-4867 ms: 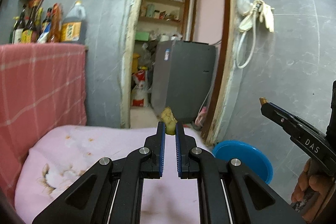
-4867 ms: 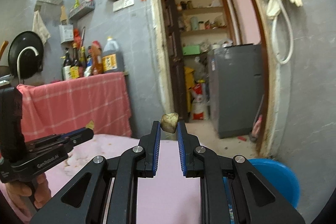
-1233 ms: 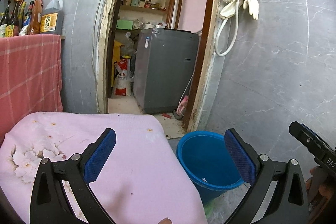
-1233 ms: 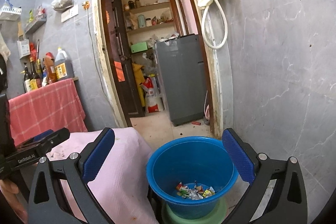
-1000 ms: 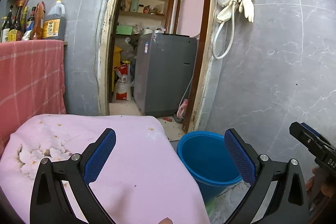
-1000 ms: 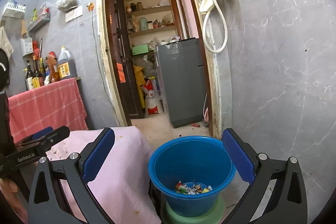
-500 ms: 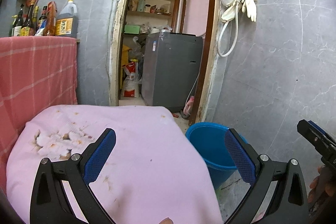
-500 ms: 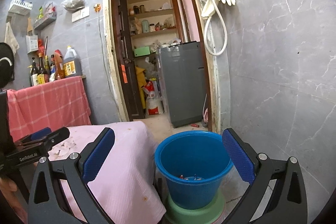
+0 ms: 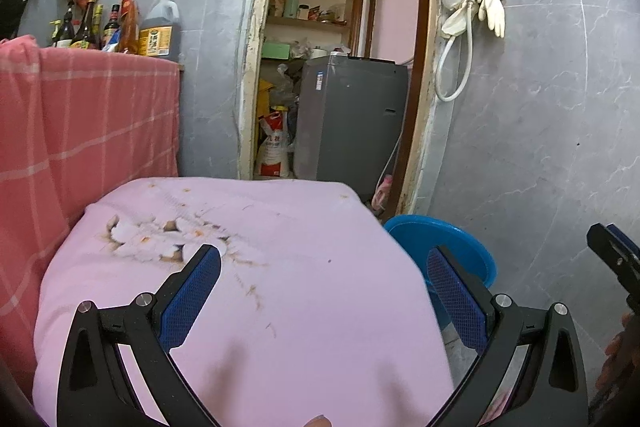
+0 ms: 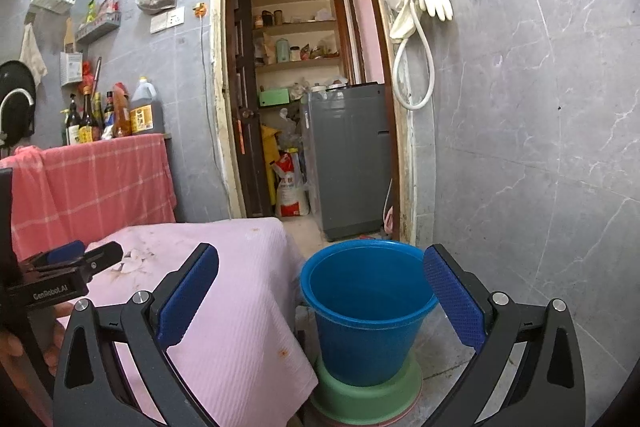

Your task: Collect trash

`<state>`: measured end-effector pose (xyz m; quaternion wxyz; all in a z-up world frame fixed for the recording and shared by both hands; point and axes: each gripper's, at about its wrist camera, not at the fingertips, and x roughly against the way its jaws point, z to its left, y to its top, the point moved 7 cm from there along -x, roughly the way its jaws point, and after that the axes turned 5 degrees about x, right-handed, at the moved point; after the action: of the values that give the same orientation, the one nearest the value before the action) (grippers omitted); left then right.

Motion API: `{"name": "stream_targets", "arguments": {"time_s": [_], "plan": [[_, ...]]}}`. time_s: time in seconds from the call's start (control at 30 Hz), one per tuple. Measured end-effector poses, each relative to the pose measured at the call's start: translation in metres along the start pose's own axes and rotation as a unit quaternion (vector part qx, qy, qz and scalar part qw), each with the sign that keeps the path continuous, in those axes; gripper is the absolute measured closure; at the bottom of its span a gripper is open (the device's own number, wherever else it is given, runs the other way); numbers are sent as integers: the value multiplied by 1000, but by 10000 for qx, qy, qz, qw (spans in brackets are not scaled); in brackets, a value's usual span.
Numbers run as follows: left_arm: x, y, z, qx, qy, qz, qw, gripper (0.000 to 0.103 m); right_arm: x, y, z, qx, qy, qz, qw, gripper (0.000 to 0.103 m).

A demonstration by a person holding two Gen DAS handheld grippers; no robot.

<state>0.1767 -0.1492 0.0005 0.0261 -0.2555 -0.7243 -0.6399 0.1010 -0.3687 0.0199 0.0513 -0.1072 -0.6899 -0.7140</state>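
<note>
Both grippers are spread wide and empty: left gripper (image 9: 324, 301) over the pink tabletop (image 9: 304, 247), right gripper (image 10: 322, 291) nearer the bucket (image 10: 366, 311), ahead and below it; no trash visible.

- Blue bucket (image 10: 368, 311) on a green base (image 10: 366, 393).
- Pink cloth (image 9: 248, 267), brown-stained with a pale floral print.
- Red cloth (image 9: 88, 123) with white checks.
- Grey marbled wall tiles (image 10: 520, 107).
- Grey washing machine (image 10: 348, 155).

Stained pink cloth (image 9: 304, 267) covers the table; blue bucket (image 10: 368, 311) beside it
</note>
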Motion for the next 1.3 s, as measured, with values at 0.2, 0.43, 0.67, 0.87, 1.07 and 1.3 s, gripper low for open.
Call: {"name": "stream_targets", "arguments": {"time_s": [0.2, 0.43, 0.67, 0.87, 1.07, 1.3], "plan": [[12, -11, 8, 29, 76, -74, 9999, 2, 11, -9, 7, 98, -85, -125, 9998, 0], [27, -22, 11, -4, 167, -201, 9997, 2, 20, -17, 12, 151, -141, -204, 9996, 0], [40, -35, 9, -118, 257, -309, 9991, 2, 26, -25, 13, 164, -205, -222, 9994, 0], [49, -47, 12, -97, 293, -433, 9986, 2, 28, -32, 14, 224, -218, -158, 9994, 0], [54, -53, 13, -144, 320, -489, 9982, 2, 33, -41, 14, 204, -243, -111, 9994, 0], [55, -62, 8, -235, 264, -474, 9982, 2, 34, -52, 11, 138, -346, 14, 9993, 0]]}}
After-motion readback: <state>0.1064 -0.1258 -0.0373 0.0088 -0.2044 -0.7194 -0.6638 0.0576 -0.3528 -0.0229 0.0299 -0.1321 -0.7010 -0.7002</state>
